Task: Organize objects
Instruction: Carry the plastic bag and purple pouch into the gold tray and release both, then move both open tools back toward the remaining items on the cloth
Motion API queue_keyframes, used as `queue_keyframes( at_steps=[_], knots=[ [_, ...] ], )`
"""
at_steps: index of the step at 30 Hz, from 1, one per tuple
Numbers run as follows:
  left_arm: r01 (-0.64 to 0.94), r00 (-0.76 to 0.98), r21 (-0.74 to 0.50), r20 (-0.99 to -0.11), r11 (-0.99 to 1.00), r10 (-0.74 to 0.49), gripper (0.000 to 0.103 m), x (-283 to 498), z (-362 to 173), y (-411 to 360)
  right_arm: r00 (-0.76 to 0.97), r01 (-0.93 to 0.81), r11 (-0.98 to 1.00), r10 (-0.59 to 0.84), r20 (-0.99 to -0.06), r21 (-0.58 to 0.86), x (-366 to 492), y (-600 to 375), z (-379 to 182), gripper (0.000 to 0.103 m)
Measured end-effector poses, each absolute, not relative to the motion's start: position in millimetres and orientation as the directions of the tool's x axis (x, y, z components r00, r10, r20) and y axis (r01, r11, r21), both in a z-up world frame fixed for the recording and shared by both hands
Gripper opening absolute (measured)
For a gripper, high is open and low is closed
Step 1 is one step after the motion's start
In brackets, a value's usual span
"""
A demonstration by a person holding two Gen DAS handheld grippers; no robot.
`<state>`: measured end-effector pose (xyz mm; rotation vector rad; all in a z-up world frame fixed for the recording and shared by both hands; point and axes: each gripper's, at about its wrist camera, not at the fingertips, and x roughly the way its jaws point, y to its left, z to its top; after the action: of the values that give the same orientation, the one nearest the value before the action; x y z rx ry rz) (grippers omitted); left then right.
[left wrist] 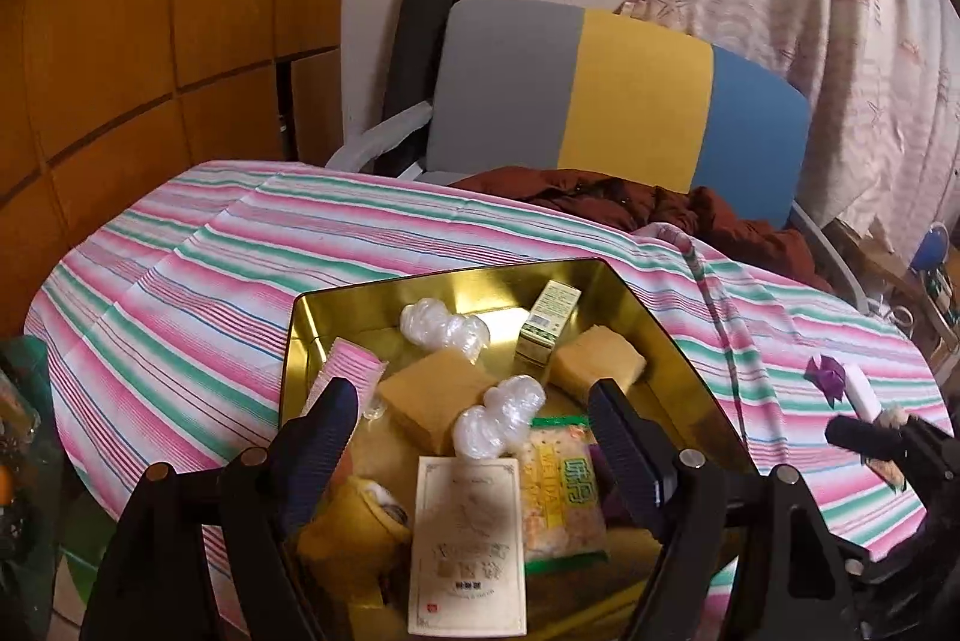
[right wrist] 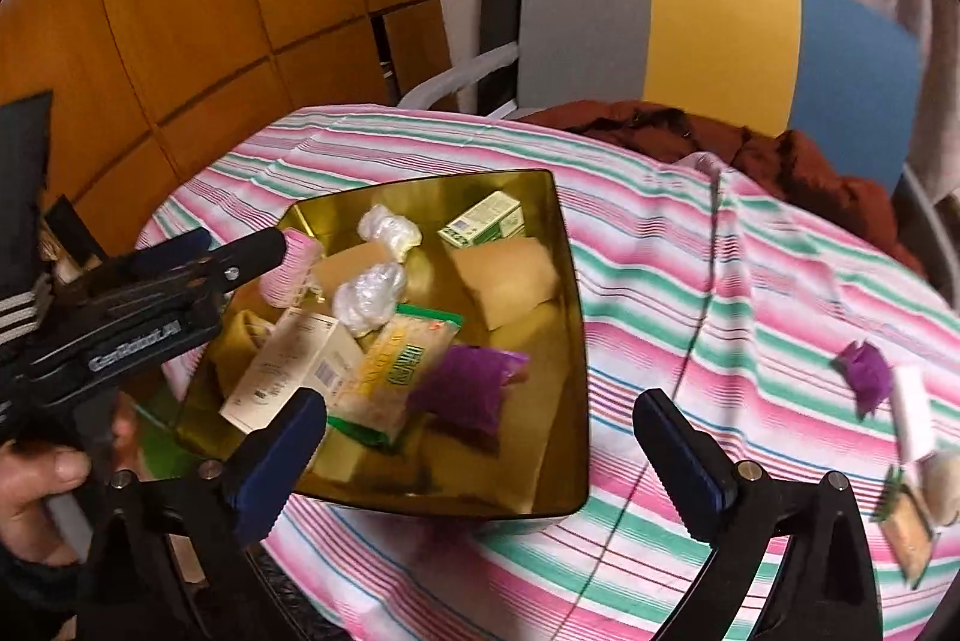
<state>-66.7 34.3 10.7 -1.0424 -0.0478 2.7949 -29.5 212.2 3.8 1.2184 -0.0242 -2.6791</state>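
**Gold tin** (left wrist: 432, 272): stood on the striped tablecloth (left wrist: 180, 251), open-topped and crowded.

**Contents:**
- pink striped roll (left wrist: 354, 371) against the left wall
- two clear plastic-wrapped bundles (left wrist: 444, 326)
- tan blocks (left wrist: 432, 395)
- small green-and-white carton (left wrist: 549, 323)
- cream box (left wrist: 468, 539)
- green-edged snack packet (left wrist: 564, 503)
- purple pouch (right wrist: 465, 380)

**Outside the tin:** on the cloth to the right, a purple scrap (right wrist: 867, 371), a white block (right wrist: 912, 413) and another packet (right wrist: 906, 527), all blurred.

**Left gripper** (left wrist: 471, 401): spread wide above the tin, holding nothing. One finger sat just beside the pink roll.

**Right gripper** (right wrist: 480, 401): likewise released and empty, over the tin's near edge and the cloth.

**Hazards, as judged:**
- Likely to nudge the pink roll or tip the stacked cream box if lowered carelessly, given how tightly the contents overlapped.
- Likely to slip off the plastic bundles under a pinch, being smooth and soft.
- Liable to shift the tin on the creased cloth if a wall got bumped.
- Risk of pushing the loose items off, lying as they did near the table's right edge.

**Writing:**
- "GenRobot.AI" was read, roughly, on the left gripper's body in the right wrist view.
- Green Chinese characters were noted on the snack packet, not surely legible.
- Print on the cream box and a barcode were seen, too small to read.
- Carton text was unreadable.
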Motion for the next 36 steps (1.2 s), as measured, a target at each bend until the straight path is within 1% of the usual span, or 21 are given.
queue_keyframes(
  at_steps=[3,13,31,36],
  knots=[
    [-0.158,-0.744,-0.076,-0.646,-0.984,0.170,0.081,-59.7,11.7,38.5,-0.655,0.144,-0.987,-0.144,-0.742,0.064,-25.6,213.5,3.8,0.103],
    [-0.235,-0.730,-0.055,-0.649,-0.970,0.213,0.081,-40.4,10.4,54.4,-0.684,0.045,-0.998,-0.061,-0.727,0.041,-9.6,234.4,8.2,0.103],
    [-0.344,-0.690,-0.011,-0.675,-0.939,0.261,0.081,-26.1,3.0,88.6,-0.653,-0.113,-0.993,0.090,-0.752,-0.021,4.1,297.4,1.9,0.103],
    [-0.381,-0.667,-0.032,-0.683,-0.924,0.298,0.081,-23.3,-1.3,94.1,-0.602,-0.186,-0.982,0.136,-0.787,-0.027,-0.1,326.4,-5.8,0.103]
  ],
)
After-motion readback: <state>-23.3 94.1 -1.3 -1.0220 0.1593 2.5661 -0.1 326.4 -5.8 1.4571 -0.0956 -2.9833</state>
